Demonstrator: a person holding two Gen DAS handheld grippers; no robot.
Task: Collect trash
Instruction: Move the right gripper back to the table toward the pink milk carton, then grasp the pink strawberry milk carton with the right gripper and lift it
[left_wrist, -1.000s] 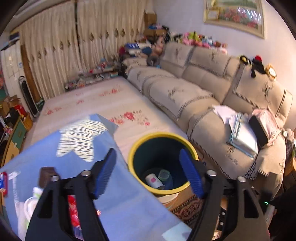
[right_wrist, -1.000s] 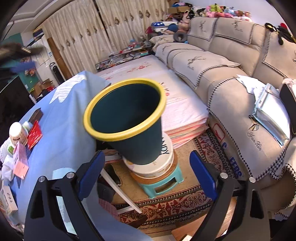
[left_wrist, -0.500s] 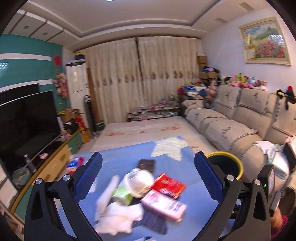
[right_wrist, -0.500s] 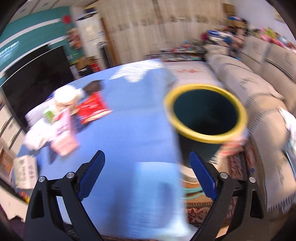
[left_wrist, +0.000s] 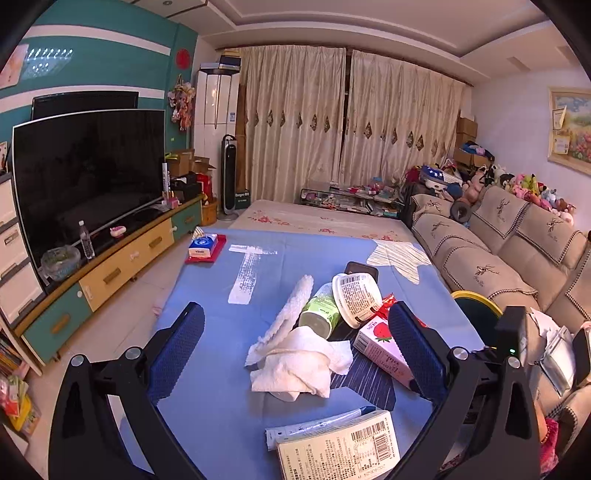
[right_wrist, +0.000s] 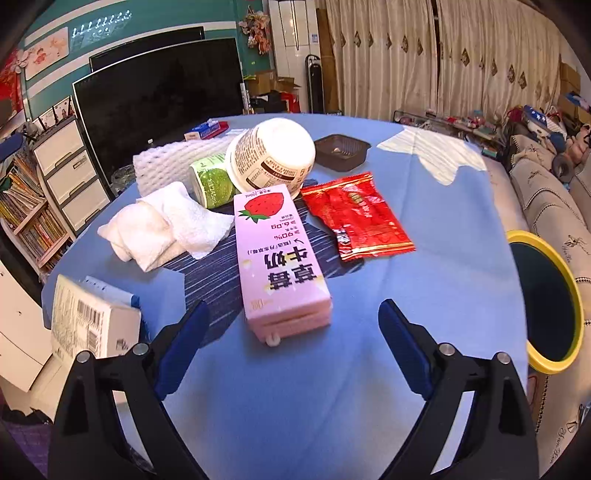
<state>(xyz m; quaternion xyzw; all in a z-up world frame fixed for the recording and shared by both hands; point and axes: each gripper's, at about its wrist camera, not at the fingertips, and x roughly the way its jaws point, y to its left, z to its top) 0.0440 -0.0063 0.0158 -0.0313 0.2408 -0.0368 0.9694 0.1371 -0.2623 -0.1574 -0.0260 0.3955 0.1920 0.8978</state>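
Both grippers hovering over the blue table (right_wrist: 424, 280), jaws spread wide, holding nothing.

Right gripper (right_wrist: 293, 325) pointing at the pink strawberry milk carton (right_wrist: 279, 258), lying flat lengthwise between the spread fingers, near end just ahead of the tips, not touching either. Left gripper (left_wrist: 295, 347) facing the trash pile from the other side, jaws likewise wide apart, crumpled white napkin (left_wrist: 299, 363) lying between the fingers.

Trash sitting clustered mid-table: white tub (right_wrist: 271, 157) tipped on its side, leaning against a green-labelled can (right_wrist: 212, 181), also on its side. White foam sheet (right_wrist: 166, 164) lying behind them. Red foil wrapper (right_wrist: 356, 216) lying flat just right of the carton, apart from it. Dark brown plastic tray (right_wrist: 341, 151) sitting beyond the tub. White barcoded box (right_wrist: 92, 325) resting at the near left table edge, with a white tube (left_wrist: 317, 424) tucked beside it.

Bin (right_wrist: 546, 299), dark green with yellow rim, standing off the right edge of the table, between table and sofa (left_wrist: 517, 251). Contents not showing from here.

Tissue pack (left_wrist: 203, 245) sitting on a red mat at the far table corner, well apart from the pile.
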